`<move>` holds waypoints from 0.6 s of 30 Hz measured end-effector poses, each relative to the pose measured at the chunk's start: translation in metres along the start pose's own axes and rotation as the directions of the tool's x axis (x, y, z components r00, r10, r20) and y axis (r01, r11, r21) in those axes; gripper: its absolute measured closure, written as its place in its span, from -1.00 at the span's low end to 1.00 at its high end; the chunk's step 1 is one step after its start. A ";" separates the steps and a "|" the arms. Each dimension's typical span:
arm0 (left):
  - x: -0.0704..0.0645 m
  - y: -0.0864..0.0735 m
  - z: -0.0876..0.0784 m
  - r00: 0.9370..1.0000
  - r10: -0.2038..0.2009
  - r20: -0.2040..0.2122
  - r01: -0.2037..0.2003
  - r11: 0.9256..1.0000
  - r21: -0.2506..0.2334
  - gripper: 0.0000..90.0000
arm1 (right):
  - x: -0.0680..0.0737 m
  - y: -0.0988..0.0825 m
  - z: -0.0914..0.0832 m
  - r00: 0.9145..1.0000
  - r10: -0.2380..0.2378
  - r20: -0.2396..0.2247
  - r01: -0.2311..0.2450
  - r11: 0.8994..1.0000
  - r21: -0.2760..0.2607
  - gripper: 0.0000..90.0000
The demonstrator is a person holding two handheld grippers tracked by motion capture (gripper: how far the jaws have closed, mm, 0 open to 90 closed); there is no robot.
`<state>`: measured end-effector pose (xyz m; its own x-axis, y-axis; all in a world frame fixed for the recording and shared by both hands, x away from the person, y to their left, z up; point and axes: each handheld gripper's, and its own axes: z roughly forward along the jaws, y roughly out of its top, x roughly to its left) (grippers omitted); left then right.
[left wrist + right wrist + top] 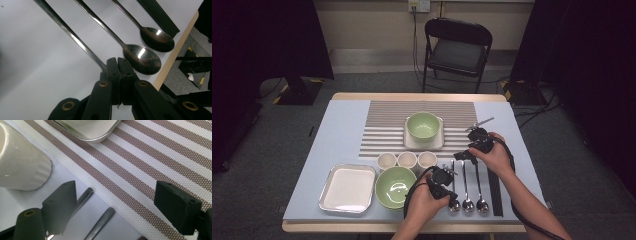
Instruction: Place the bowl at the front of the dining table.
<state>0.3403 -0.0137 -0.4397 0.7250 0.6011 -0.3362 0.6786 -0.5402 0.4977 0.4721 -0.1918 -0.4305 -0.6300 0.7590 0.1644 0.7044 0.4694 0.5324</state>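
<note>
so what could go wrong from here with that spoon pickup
1. The left gripper is shut on the leftmost spoon right at its neck, so the long handle may swing or slip as it lifts.
2. The middle spoon lies close beside the closed jaws and could get nudged out of line.
3. The right gripper hangs open over the handle ends, near a white cup, and could bump either one.

No text, label, brand, number or sign can be read on anything in these views.
</note>
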 end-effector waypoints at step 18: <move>-0.006 -0.007 0.006 1.000 0.015 -0.011 -0.015 1.000 0.019 0.98 | 0.005 -0.002 0.004 0.999 -0.043 -0.004 0.043 0.999 0.014 -0.61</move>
<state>0.3315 -0.0171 -0.4462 0.7336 0.5997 -0.3197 0.6700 -0.5598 0.4875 0.4689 -0.1868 -0.4340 -0.6610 0.7363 0.1448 0.6811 0.5077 0.5276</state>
